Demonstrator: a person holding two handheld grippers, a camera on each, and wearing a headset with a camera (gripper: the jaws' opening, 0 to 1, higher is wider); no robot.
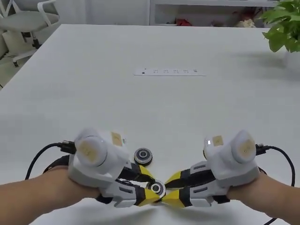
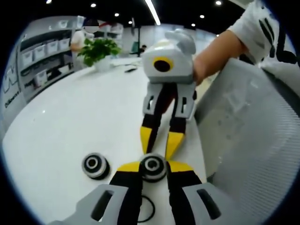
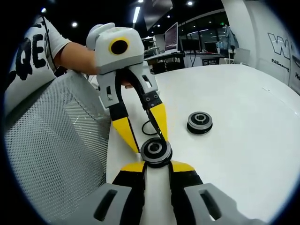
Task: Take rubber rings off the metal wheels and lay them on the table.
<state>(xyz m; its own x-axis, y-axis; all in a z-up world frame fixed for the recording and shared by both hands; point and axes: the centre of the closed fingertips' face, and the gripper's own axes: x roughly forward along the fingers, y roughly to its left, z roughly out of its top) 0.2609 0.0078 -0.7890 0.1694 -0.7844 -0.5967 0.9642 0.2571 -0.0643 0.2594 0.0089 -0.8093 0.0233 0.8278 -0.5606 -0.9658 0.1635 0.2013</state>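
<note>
White table stretches across a bright office, with a flush strip of sockets near its middle. At the far right corner stands a leafy green plant, and a white chair sits beyond the far left corner.

At the near edge, a person's two hands hold white and black grippers with yellow jaw tips. They point at each other and meet over one spot.

Between them is a small metal wheel with a dark outer band. It is at the near edge of the table and caught from both sides. The left gripper comes in from the person's left. Its jaws are partly spread, and their yellow tips press on opposite sides of the wheel. The right gripper comes in from the person's right and pinches the same wheel between its tips in the same way. The four tips crowd around the wheel's rim, and I cannot tell whether any tip has hooked the dark band itself.

A second wheel of the same kind lies flat on the table, near the held one on the side away from the person and touching nothing.

In the left gripper view, a thin black rubber ring lies loose on the tabletop beneath that gripper's jaws, close to the table's near edge.
</note>
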